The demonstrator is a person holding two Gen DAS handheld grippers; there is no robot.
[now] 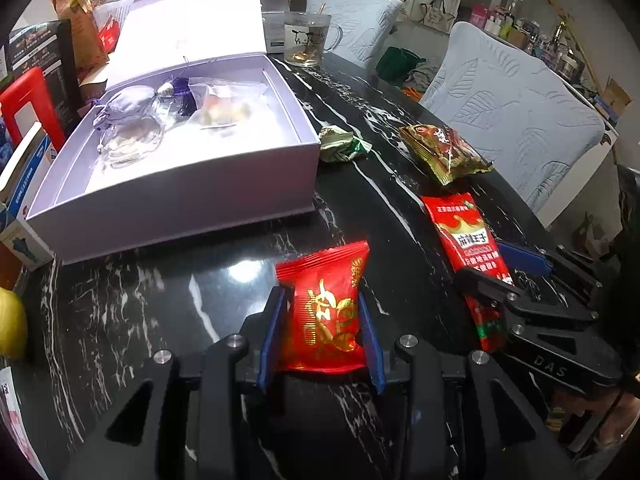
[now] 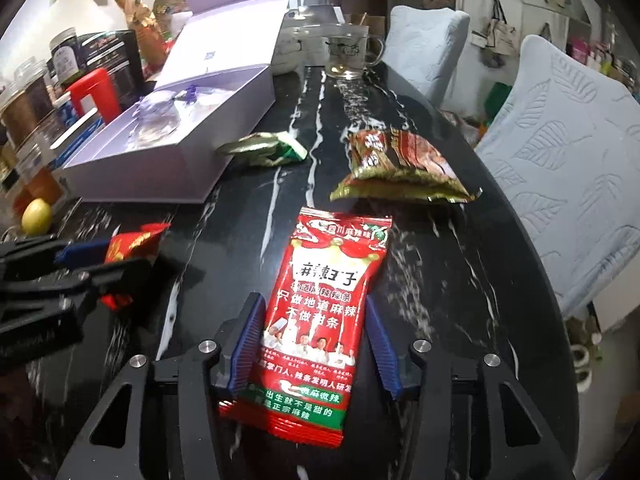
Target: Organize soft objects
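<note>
My left gripper (image 1: 322, 300) is shut on a small red and gold snack packet (image 1: 324, 312), its blue pads pressing both sides. My right gripper (image 2: 312, 308) straddles a long red spicy-strip packet (image 2: 320, 312) that lies on the black marble table (image 2: 248, 216); the left pad touches its edge, a small gap shows at the right pad. The right gripper also shows in the left wrist view (image 1: 508, 268), over the same packet (image 1: 468, 236). The left gripper shows in the right wrist view (image 2: 104, 260) with its red packet (image 2: 132, 242). A brown-gold packet (image 2: 400, 168) and a green-gold packet (image 2: 264, 148) lie farther back.
An open lavender gift box (image 1: 176, 200) with pouches and a clear bag inside stands at the left, lid raised behind. A glass mug (image 1: 308, 38) stands at the far end. Two light-blue chairs (image 1: 516, 116) line the right edge. Jars, boxes and a lemon (image 2: 36, 216) crowd the left.
</note>
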